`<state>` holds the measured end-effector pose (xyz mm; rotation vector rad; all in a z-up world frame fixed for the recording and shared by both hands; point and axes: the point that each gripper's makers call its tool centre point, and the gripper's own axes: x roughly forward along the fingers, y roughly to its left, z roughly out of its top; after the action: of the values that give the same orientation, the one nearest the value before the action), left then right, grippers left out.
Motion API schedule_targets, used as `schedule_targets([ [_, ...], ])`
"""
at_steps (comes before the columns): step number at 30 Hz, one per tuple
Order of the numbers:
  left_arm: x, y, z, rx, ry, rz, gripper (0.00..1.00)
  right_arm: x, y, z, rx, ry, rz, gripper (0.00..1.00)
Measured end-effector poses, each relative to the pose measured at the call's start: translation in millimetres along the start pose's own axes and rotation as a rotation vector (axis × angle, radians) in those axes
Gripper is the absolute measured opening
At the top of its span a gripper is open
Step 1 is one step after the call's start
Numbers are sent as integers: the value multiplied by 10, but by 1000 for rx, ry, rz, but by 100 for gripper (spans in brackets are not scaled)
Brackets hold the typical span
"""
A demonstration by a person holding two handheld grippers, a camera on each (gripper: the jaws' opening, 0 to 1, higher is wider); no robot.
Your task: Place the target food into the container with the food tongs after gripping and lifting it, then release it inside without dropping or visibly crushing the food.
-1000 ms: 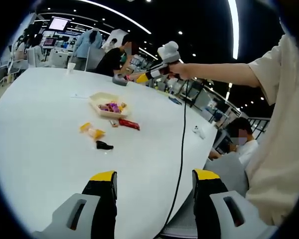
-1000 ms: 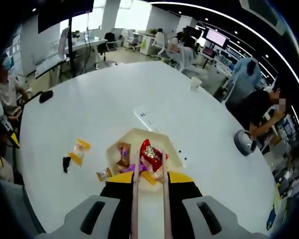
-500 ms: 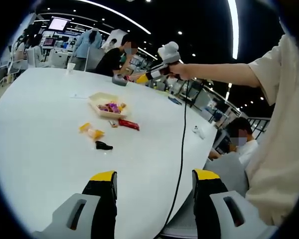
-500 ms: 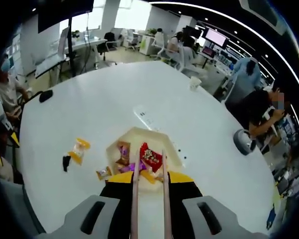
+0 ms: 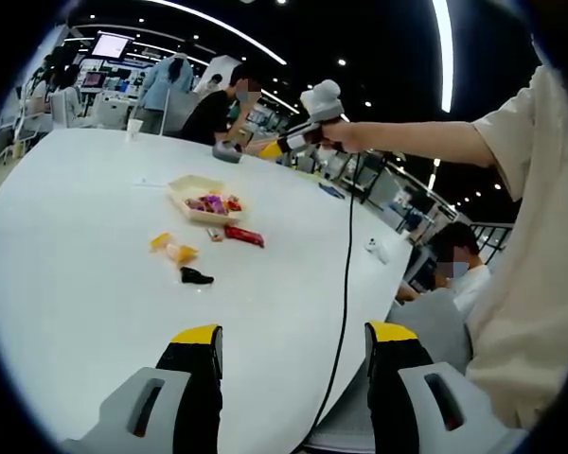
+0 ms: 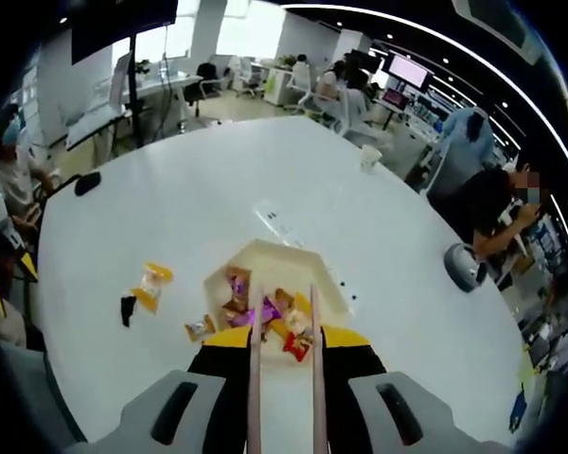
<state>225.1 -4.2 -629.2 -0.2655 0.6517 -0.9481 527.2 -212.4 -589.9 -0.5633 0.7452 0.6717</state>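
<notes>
the right gripper [image 6: 284, 326] clamps the food tongs [image 6: 283, 378], tips parted and empty above the container [image 6: 328, 288]; red snack [image 6: 296, 345] lies inside by its near edge. left gripper [image 5: 293, 333] gapes empty over bare white table [image 5: 66, 284].

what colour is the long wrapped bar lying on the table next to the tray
Red. The bar lies on the white table beside the tray, clearest in the left gripper view.

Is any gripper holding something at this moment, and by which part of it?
The right gripper holds the food tongs, jaws closed on their two arms. The tong tips hold nothing. The left gripper is open and holds nothing.
</notes>
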Motion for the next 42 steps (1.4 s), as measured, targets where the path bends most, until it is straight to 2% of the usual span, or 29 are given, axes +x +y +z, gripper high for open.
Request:
schedule_targets([
  [13,-6,-10,-7,2,2,-2,60,-41,60,-70,-19,2,-9,26],
  [21,5,-27,2,8,4,-9,60,-51,186,-139,-15,-2,19,26],
  [42,8,-28,7,8,4,-10,60,6,298,-261,-23,23,43,26],
])
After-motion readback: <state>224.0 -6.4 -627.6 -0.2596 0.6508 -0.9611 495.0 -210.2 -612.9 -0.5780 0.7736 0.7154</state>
